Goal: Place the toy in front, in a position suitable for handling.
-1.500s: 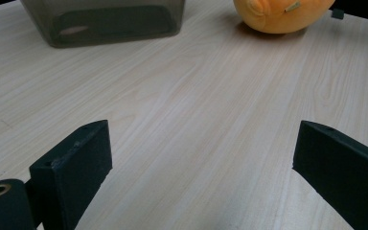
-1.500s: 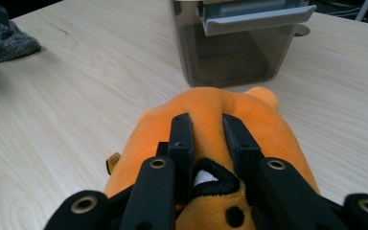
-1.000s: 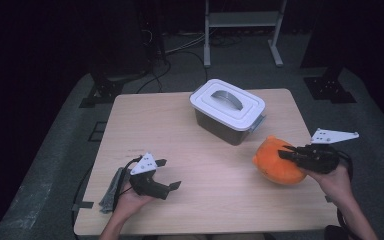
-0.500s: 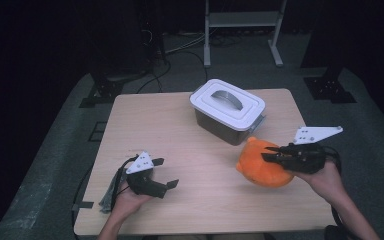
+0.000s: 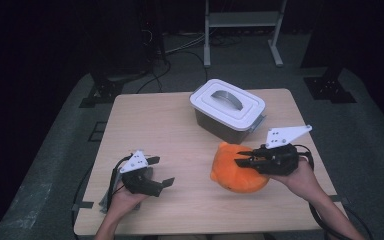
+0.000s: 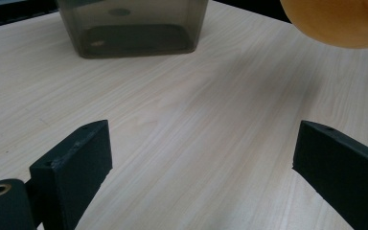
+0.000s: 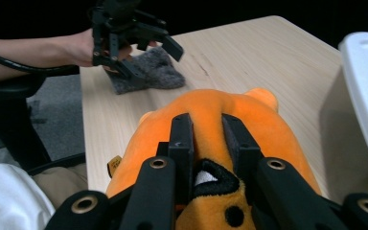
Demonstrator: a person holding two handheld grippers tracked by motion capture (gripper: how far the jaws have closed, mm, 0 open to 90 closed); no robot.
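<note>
High view: right gripper (image 5: 240,162) jaws are pinching the orange plush (image 5: 232,170) just off the worktop (image 5: 180,135), near the box (image 5: 227,110); left gripper (image 5: 162,172) gapes empty. Keep the squeeze firm while carrying it.

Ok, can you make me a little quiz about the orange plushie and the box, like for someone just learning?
1. True or false: the right tool is pinching the orange plush toy.
2. What is the lid of the grey box doing? A) lying on the table B) sitting closed on the box C) held by the left tool
3. Fill in: the left tool has its jaws ____ with nothing between them.

Key: 1 true; 2 B; 3 open
</note>
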